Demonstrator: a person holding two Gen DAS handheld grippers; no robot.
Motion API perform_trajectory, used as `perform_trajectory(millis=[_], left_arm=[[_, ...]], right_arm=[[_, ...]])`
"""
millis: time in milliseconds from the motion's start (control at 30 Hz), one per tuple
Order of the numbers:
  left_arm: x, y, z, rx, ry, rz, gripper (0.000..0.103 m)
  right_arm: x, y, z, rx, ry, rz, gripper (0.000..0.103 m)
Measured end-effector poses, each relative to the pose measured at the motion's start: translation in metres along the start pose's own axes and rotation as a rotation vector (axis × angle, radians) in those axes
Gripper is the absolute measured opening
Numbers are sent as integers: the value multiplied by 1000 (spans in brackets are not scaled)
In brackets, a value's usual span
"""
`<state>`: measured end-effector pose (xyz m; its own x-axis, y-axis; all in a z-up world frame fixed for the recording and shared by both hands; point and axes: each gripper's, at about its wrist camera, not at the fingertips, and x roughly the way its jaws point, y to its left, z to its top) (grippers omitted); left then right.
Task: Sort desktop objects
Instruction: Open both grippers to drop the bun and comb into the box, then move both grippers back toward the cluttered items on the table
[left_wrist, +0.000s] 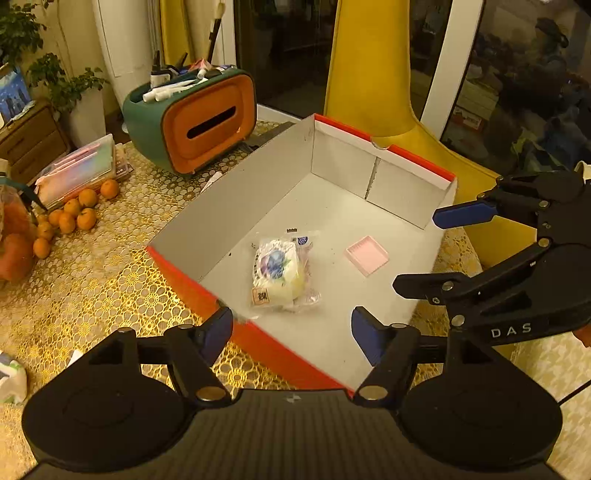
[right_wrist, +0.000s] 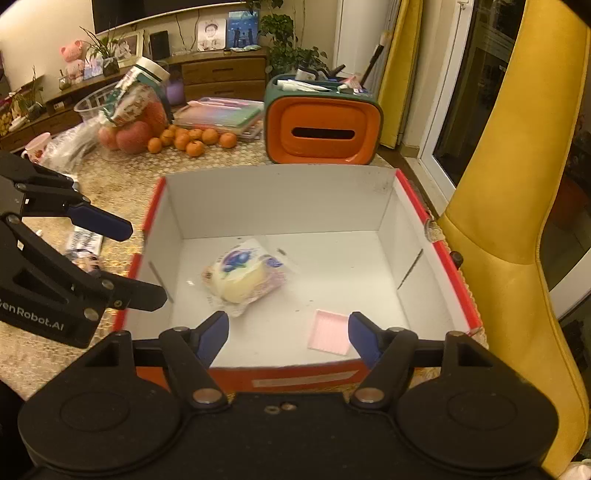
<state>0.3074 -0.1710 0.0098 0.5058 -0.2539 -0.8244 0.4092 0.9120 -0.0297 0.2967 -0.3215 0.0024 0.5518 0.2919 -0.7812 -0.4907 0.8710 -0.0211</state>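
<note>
Two hand-held grippers hanging empty over the sorting box.

Left hand-held gripper (left_wrist: 291, 334) and right hand-held gripper (right_wrist: 286, 338) are both standing apart, gripping nothing. Wrapped bun (left_wrist: 281, 274) is lying inside the red box (left_wrist: 192, 286), just ahead of the left; pink tray (right_wrist: 330, 332) is lying flat beside the right one's fingertip.

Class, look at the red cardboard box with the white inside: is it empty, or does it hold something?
Not empty. The red cardboard box holds a wrapped snack packet and a flat pink square on its floor.
</note>
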Motion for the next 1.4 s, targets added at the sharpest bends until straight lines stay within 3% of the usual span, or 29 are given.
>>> perform_trajectory(millis=[333,733,933,1167,1400], left_arm=[[-39,15,-37,-44,-51,0,74],[-87,36,-96,-93,-121,25,84],[-100,49,-126,-110,-150,48,102],[-118,67,-166,-160,-206,67,103],[-121,84,-213,-245,-197,89,103]], right_arm=[[-23,28,-6,17,-41,33,78],[-58,90,-13,-2,-168,24,79],[-65,118,-19,-2,-189,47,79],[-66,145,-25,0,-208,71,80],[-56,170,-35,12,-194,85,83]])
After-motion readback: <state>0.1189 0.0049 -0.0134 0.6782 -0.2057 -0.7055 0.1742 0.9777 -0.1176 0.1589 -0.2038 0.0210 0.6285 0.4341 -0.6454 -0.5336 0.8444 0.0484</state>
